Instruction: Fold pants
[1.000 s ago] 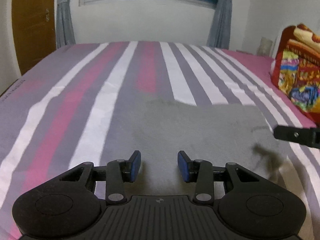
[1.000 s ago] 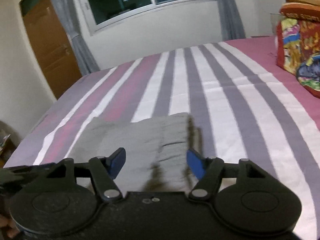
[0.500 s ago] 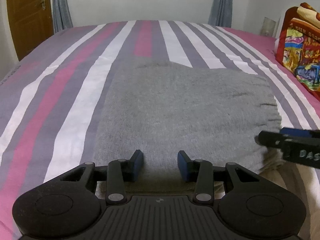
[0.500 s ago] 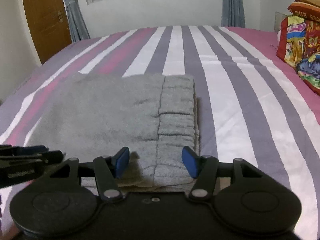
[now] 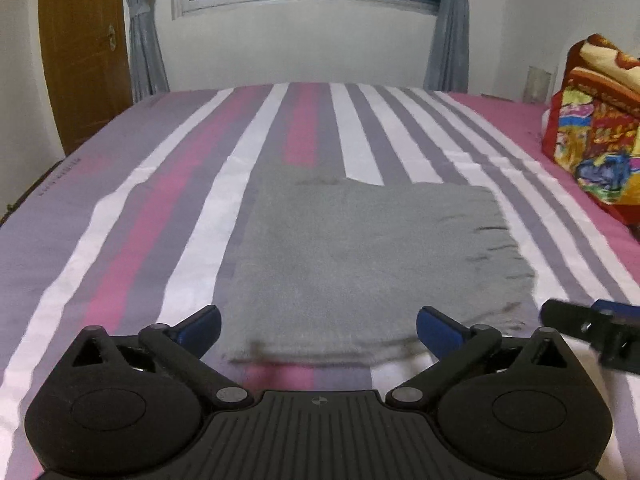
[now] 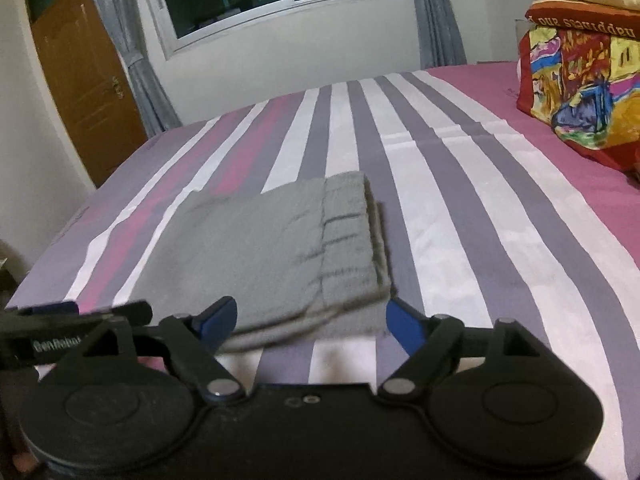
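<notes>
The grey pants (image 5: 368, 264) lie folded into a flat rectangle on the striped bed, with the ribbed waistband at the right edge (image 6: 348, 236). My left gripper (image 5: 318, 326) is open and empty, just short of the pants' near edge. My right gripper (image 6: 310, 320) is open and empty, also just short of the near edge, toward the waistband side. The right gripper shows at the right edge of the left wrist view (image 5: 592, 326). The left gripper shows at the left edge of the right wrist view (image 6: 72, 320).
The bed (image 5: 120, 240) has pink, white and purple stripes. Colourful folded blankets (image 5: 596, 136) are stacked at the right side of the bed. A wooden door (image 5: 80, 52), a window and grey curtains stand beyond the far edge.
Both grippers have opened wider and pulled back from the pants toward the near edge. The pants lie still on the bed.
</notes>
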Available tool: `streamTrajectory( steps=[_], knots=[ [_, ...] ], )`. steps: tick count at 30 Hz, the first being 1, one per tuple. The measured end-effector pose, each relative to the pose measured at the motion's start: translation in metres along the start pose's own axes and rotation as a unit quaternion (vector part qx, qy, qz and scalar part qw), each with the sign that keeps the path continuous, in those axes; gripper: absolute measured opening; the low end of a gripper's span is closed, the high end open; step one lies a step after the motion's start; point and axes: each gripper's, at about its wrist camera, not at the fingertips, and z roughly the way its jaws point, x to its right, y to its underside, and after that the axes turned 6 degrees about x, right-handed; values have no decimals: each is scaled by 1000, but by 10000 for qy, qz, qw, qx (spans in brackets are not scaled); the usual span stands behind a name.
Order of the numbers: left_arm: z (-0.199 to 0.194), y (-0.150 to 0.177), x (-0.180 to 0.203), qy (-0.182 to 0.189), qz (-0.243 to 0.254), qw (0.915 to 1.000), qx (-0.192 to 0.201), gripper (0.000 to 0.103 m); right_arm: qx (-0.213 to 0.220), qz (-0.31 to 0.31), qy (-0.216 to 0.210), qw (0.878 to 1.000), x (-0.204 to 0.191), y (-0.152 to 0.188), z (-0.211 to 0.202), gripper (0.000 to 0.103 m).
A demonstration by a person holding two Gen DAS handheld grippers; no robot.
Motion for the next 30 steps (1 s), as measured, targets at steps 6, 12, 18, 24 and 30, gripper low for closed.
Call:
streamTrajectory(
  steps=[6,12,18,24,30],
  knots=[
    [-77,10,-3,-172,269,9993,198,103,-14,148,-139,9998,-5,13,-58,88],
    [-152,23,-22,-218,-268,9981,501,103,319,-258,-34,9992,-23,24,-122,103],
    [-194,33,-26,-341,-358,9978,445,103,903,-295,148,9954,-30,29,-175,103],
    [-227,41,-18,-265,-282,9972,632,103,1252,-343,208,9913,-37,27,-208,103],
    [-237,44,-16,-327,-251,9966,707,103,1471,-519,382,9870,-41,26,-219,103]
  ],
)
